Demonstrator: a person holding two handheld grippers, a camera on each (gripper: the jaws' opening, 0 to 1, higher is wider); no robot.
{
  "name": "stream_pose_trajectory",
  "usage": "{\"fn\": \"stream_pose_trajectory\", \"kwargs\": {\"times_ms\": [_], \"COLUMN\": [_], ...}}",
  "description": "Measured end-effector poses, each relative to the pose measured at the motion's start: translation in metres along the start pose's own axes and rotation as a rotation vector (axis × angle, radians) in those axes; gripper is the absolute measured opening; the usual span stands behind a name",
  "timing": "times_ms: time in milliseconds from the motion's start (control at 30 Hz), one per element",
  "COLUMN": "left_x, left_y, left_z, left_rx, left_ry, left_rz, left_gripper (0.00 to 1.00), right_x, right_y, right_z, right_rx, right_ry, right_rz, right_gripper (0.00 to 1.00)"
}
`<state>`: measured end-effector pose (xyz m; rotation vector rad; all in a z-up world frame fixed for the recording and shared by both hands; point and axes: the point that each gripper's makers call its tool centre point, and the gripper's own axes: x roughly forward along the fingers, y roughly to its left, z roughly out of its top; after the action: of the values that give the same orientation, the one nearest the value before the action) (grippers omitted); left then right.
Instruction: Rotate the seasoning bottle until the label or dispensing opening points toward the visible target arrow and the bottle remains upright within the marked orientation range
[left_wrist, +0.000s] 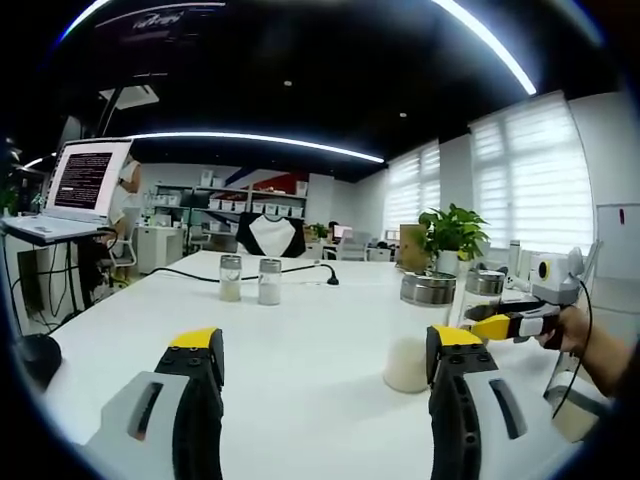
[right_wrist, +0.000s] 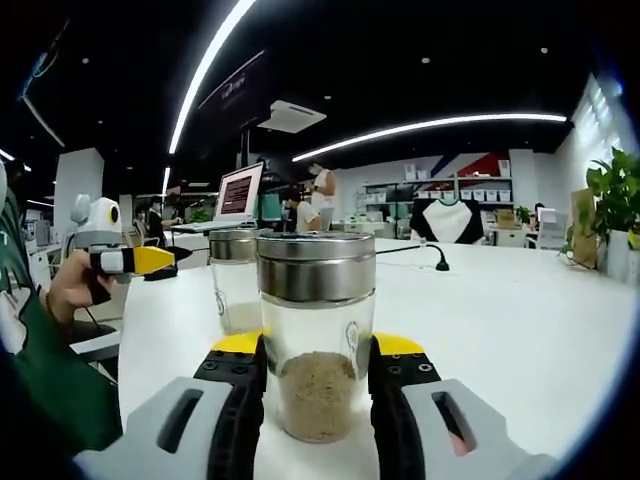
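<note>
1. Our right gripper (right_wrist: 316, 368) clamps the seasoning bottle (right_wrist: 317, 335), upright on the white table (right_wrist: 520, 320).
2. A second jar (right_wrist: 235, 280) stands just behind it, to the left.
3. Our left gripper (left_wrist: 325, 375) stands wide, holding nothing; two shakers (left_wrist: 250, 279) sit far off, and a laptop (left_wrist: 75, 190) shows unreadable text.

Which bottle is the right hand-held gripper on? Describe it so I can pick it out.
On the white table, between the right hand-held gripper's yellow-tipped jaws, stands a clear glass bottle with a steel lid. It holds brown powder at the bottom, while the bottle behind it holds pale contents.
</note>
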<state>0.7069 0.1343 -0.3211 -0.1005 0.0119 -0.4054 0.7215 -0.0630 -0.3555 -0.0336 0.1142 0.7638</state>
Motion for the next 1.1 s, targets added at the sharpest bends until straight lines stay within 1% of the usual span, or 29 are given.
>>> {"fn": "stream_pose_trajectory", "kwargs": {"times_ms": [267, 467, 633, 833, 933, 1100], "left_x": [0.0013, 0.0011, 0.0011, 0.0019, 0.0010, 0.0010], "left_y": [-0.0017, -0.0014, -0.0003, -0.0022, -0.0006, -0.0003], "left_z": [-0.0024, -0.0021, -0.0024, -0.0037, -0.0024, -0.0025], "left_rx": [-0.007, -0.007, -0.009, -0.006, -0.006, -0.008], "left_ry": [0.006, 0.004, 0.005, 0.010, 0.006, 0.006], "left_rz": [-0.007, -0.006, -0.004, -0.013, -0.005, -0.004], "left_gripper": [0.88, 0.88, 0.88, 0.87, 0.87, 0.87], "right_x": [0.0004, 0.0005, 0.0007, 0.0024, 0.0022, 0.0020], "right_y": [-0.0009, -0.0019, -0.0020, -0.0027, -0.0033, -0.0041], "right_z": [-0.0009, -0.0015, -0.0020, -0.0020, -0.0019, -0.0022], "right_rx": [0.008, 0.010, 0.010, 0.012, 0.012, 0.018], "right_ry": [-0.002, -0.012, -0.007, -0.027, -0.030, -0.035], "right_rz": [-0.067, -0.096, -0.129, -0.180, -0.204, -0.219], "right_gripper": [0.39, 0.39, 0.38, 0.38, 0.38, 0.38]}}
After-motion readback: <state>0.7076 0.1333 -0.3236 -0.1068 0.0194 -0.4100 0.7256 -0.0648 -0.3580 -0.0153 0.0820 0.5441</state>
